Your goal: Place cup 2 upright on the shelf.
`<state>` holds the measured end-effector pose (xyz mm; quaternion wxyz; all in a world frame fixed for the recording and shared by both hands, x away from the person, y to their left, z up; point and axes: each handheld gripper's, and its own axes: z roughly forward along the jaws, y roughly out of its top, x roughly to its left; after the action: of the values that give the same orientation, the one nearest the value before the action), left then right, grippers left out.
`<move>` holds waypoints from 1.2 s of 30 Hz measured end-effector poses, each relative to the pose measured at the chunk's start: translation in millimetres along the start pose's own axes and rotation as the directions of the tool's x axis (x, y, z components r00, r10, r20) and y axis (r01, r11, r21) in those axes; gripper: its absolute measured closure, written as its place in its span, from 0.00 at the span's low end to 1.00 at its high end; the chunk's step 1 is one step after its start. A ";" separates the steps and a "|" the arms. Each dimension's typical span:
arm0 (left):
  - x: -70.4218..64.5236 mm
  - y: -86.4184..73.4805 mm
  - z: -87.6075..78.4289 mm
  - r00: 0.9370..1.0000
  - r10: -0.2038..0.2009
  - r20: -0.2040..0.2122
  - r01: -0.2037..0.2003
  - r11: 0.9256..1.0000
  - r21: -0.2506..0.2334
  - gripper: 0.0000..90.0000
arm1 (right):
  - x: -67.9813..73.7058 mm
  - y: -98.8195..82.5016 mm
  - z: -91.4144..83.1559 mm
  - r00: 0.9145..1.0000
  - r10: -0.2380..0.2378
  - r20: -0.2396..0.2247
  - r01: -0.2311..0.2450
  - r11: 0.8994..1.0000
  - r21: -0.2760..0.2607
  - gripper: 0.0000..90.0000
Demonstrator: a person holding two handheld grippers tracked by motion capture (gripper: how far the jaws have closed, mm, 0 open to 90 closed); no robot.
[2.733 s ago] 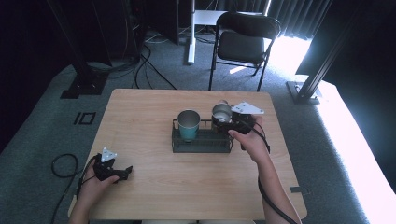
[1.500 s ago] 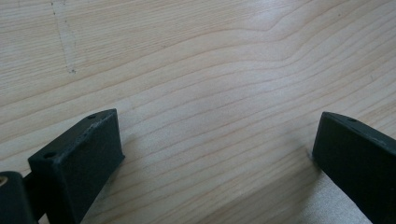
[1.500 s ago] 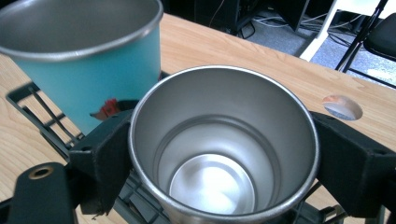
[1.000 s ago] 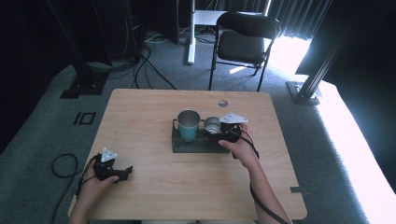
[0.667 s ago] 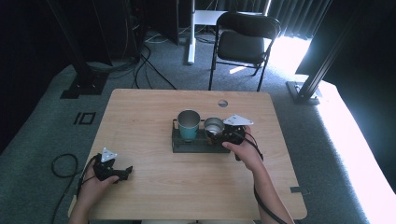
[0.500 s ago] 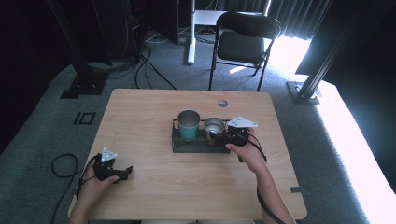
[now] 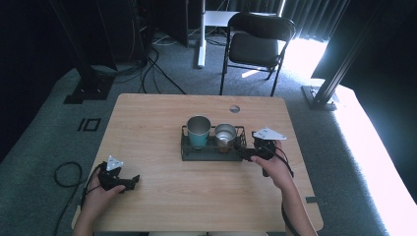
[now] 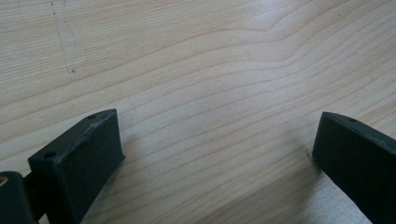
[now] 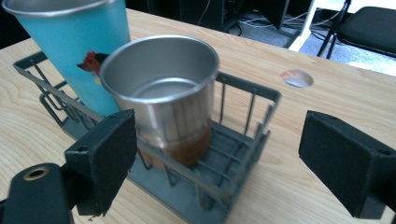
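A dark wire rack (image 7: pixel 189 153) stands mid-table with two cups upright inside it. The teal cup (image 7: pixel 198 132) fills the left half and the steel cup (image 7: pixel 225 135) the right half. My right gripper (image 7: pixel 244 154) lies just off the rack's right end, open and holding nothing. In the right gripper view the steel cup (image 9: pixel 163 93), rusty brown at its base, stands ahead between the spread jaws, with the teal cup (image 9: pixel 70 37) behind it in the rack (image 9: pixel 243 154). My left gripper (image 7: pixel 134 182) rests open on the table near the front left corner, over bare wood (image 8: pixel 210 84).
A round cable hole (image 7: pixel 234 108) sits in the tabletop behind the rack. Beyond the far edge a black folding chair (image 7: pixel 258 44) stands. Cables lie on the floor at the left, and a dark stand foot (image 7: pixel 319 96) is at the right.
My right gripper lowered the steel cup into the rack's right half, let go of it and drew back to the right. The left gripper stayed put.
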<state>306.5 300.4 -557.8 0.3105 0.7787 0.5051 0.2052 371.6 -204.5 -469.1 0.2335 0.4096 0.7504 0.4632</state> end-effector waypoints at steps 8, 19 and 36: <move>0.0 0.0 0.0 1.000 0.000 0.000 0.000 1.000 0.000 0.02 | -10.2 -14.9 -11.0 1.000 0.014 0.016 -0.014 1.000 0.015 0.12; 0.0 0.0 0.0 1.000 0.000 0.000 0.000 1.000 0.000 0.02 | -20.3 -39.8 -20.6 0.999 0.025 0.040 -0.027 0.998 0.056 0.13; 0.0 0.0 -0.1 1.000 0.000 0.000 0.000 1.000 0.001 0.02 | -32.2 -80.1 -29.5 0.996 0.051 0.078 -0.061 0.990 0.126 0.13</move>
<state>306.5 300.4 -557.7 0.3102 0.7789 0.5050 0.2050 336.0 -264.9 -527.4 0.2214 0.4616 0.7576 0.4049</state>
